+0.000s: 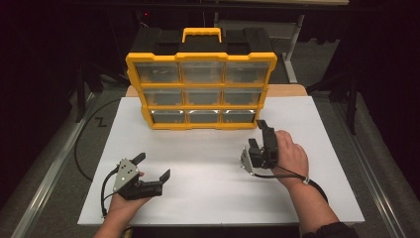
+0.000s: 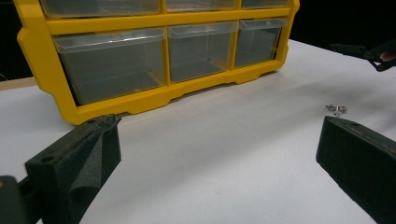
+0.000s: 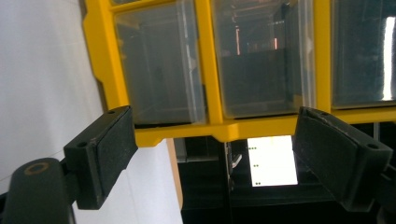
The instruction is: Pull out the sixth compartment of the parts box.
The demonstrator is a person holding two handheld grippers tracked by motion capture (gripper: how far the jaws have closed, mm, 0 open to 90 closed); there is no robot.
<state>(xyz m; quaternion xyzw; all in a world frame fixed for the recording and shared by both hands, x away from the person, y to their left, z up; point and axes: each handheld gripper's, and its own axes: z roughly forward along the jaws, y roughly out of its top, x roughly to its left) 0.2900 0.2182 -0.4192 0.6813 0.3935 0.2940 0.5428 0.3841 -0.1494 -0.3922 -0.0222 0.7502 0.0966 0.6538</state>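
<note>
Plainly both sets of jaws stand apart with nothing between them. The right gripper [image 1: 259, 139], turned on its side in the person's right hand [image 1: 289, 154], is off the white counter [image 1: 198, 198] and points at the yellow plastic organiser box with clear drawers [image 1: 200, 91]; in the right gripper view its black pads frame the box's end compartments and the yellow rim below them, yet the pads touch neither. The left gripper [image 1: 153, 166] rests low near the counter's near-left part, jaws spread wide, well apart from the box.

Further out, the box stands upright at the far side of the counter, its nine drawers all seated flush in the frame; none is pulled out. Through the clear fronts they look empty, as far as can be told.

A small silvery metal piece [image 2: 336, 109], perhaps a screw or wing nut, lies loose on the counter just beyond the left gripper's far jaw in the left gripper view; it is too small to make out.

Judged from this, the work is near its start: no drawer is open and nothing is held. Reaching a drawer, opening it, and dealing with the small piece all appear to remain.
</note>
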